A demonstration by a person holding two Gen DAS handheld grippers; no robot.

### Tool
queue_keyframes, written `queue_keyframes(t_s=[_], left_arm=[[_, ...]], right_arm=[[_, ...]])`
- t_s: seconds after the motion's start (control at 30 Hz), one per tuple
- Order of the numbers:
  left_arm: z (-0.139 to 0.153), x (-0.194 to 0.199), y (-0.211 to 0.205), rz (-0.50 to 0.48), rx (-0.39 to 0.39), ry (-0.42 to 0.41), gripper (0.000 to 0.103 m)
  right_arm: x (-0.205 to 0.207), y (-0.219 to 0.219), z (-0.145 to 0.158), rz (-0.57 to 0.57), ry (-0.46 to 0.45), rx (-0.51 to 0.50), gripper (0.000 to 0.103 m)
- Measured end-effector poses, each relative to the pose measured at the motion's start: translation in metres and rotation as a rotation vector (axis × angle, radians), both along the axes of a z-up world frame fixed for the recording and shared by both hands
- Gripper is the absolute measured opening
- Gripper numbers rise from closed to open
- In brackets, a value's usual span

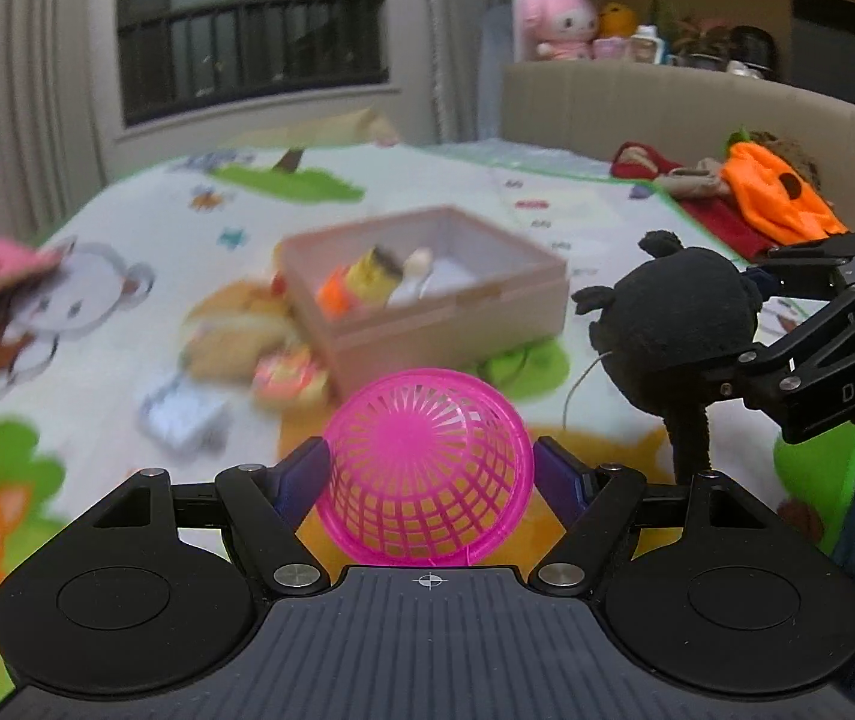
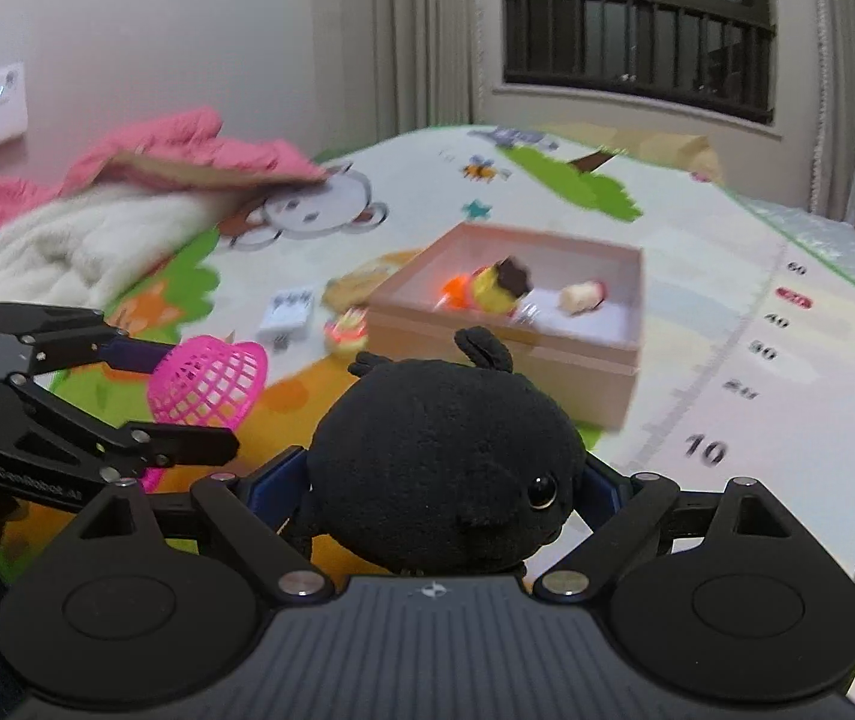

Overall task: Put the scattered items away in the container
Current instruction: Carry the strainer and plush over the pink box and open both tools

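**Both claws loaded, box ahead of them**

The left gripper point(image 1: 430, 474) is clamped on a pink plastic basket point(image 1: 424, 468), a round lattice cup of thin ribs turned so its domed bottom faces forward; the blue pads press its two sides. The right gripper point(image 2: 448, 480) grasps a black plush toy point(image 2: 448, 468), a rounded fuzzy body with a glossy bead eye, small ears on top and a thin dangling limb; its jaws hug the body on both sides. From the left wrist view the plush point(image 1: 676, 318) sits just to the right of the basket.

Ahead of both claws stands the pinkish cardboard box point(image 1: 445, 324), open-topped, already holding a yellow and orange toy and a pale one. Beside the box, left of it, lie a tan plush point(image 1: 235, 330), a striped round toy point(image 1: 289, 375) and a small white packet point(image 1: 184, 420) on the cartoon play mat point(image 1: 127, 252).
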State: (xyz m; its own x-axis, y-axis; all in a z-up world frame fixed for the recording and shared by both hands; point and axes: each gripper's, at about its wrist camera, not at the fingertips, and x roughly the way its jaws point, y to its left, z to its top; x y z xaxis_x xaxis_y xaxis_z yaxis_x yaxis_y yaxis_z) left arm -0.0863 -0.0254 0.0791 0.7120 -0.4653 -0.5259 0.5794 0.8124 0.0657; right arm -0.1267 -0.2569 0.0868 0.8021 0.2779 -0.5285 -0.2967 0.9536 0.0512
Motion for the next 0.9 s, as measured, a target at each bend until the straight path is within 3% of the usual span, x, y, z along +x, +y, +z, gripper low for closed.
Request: queue_keyframes(t_s=[0.27, 0.33, 0.47, 0.53, 0.63, 0.77, 0.9], left_arm=[[0.044, 0.077, -0.048, 0.019, -0.013, -0.15, 0.079], [0.048, 0.103, -0.063, 0.029, -0.005, -0.196, 0.079], [0.045, 0.151, -0.085, 0.022, -0.007, -0.21, 0.08], [0.036, 0.174, -0.093, 0.018, 0.002, -0.204, 0.083], [0.021, 0.195, -0.092, -0.013, 0.012, -0.127, 0.094], [0.009, 0.182, -0.061, -0.015, -0.005, -0.112, 0.096], [0.001, 0.167, -0.018, 0.071, -0.04, -0.063, 0.097]], right_arm=[[0.078, -0.033, 0.058, -0.077, -0.14, 0.085, 0.09], [0.109, -0.041, 0.069, -0.103, -0.145, 0.123, 0.09], [0.166, -0.052, 0.072, -0.135, -0.115, 0.175, 0.09], [0.193, -0.053, 0.064, -0.139, -0.07, 0.182, 0.092], [0.219, -0.054, 0.048, -0.142, -0.007, 0.191, 0.098], [0.227, -0.052, 0.041, -0.134, -0.003, 0.195, 0.099], [0.239, -0.026, 0.048, -0.106, 0.008, 0.155, 0.099]])
